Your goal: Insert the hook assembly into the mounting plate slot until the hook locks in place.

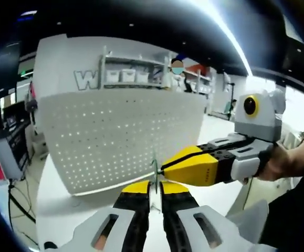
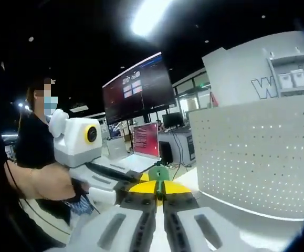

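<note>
Just ahead of the left gripper (image 1: 155, 185), in the left gripper view, stands a white perforated metal mounting plate (image 1: 120, 139), upright on the white worktop (image 1: 54, 210) and facing the fingers. Its surface is a grid of small holes, and it spreads wide to the left of the fingertips and above them.

The left gripper's yellow-tipped black fingers (image 1: 136, 188) are pressed nearly together on a thin metal hook piece (image 1: 154, 168), which rises straight up from between the tips as a slim vertical sliver. Its long axis runs upward, roughly parallel to the plate's face, and it sits near the plate's lower edge.

The right gripper (image 1: 165, 169) reaches in from the right side of this view, its yellow fingers closed together to a point that touches or almost touches the same hook piece. Whether it actually grips the piece cannot be told.

Seen from the right gripper view, the right gripper's own tips meet around a small green part (image 2: 158, 172), with the plate off to the right of the fingers.

Both grippers sit about equally near the plate. Judging from this, the coming move is a short push forward toward the plate, so the hook's end must line up with a slot first.
</note>
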The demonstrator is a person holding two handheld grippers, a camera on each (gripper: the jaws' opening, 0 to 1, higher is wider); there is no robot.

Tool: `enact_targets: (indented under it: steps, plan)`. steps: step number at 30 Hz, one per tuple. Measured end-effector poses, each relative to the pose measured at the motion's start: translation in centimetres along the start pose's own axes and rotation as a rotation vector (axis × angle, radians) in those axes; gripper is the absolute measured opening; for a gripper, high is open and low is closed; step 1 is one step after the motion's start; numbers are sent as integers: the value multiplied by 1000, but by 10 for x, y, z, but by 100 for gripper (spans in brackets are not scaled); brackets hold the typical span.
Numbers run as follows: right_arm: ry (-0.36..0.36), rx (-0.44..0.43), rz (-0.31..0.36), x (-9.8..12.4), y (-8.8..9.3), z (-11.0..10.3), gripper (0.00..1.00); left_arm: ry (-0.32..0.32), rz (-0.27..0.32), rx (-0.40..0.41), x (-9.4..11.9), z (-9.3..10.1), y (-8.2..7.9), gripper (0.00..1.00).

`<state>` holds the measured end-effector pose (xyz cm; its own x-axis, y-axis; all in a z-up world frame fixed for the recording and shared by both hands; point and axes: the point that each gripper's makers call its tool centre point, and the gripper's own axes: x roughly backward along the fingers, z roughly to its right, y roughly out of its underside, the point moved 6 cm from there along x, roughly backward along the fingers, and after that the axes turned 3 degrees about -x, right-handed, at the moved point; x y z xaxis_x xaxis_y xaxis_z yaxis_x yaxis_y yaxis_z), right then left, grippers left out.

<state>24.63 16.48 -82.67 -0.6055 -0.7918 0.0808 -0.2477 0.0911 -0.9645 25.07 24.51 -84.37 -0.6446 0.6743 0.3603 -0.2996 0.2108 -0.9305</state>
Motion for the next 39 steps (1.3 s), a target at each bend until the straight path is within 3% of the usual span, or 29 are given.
enact_targets:
  steps: [2,8,12,14,18,22,23,30,39]
  plan:
    - [1,-3,3,0,0,0,0,-11,1,-21,-2,0,1,25]
    - [5,7,-5,-1,1,2,0,10,2,-11,-1,3,4,48]
    - [18,27,2,0,0,2,0,18,28,11,-3,3,8,74]
    - [51,91,49,2,-6,6,0,16,39,22,-1,2,10,79]
    - [100,94,75,4,-12,14,0,7,30,39,0,1,13,91]
    - [192,129,118,8,-18,26,0,-18,39,45,1,-2,13,96]
    - [203,131,124,9,-18,27,0,-40,9,10,0,-4,15,97]
    - [364,133,182,12,-18,45,0,-27,25,25,-3,-2,11,100]
    - [474,136,214,8,-26,70,0,-17,11,54,-3,-5,18,100]
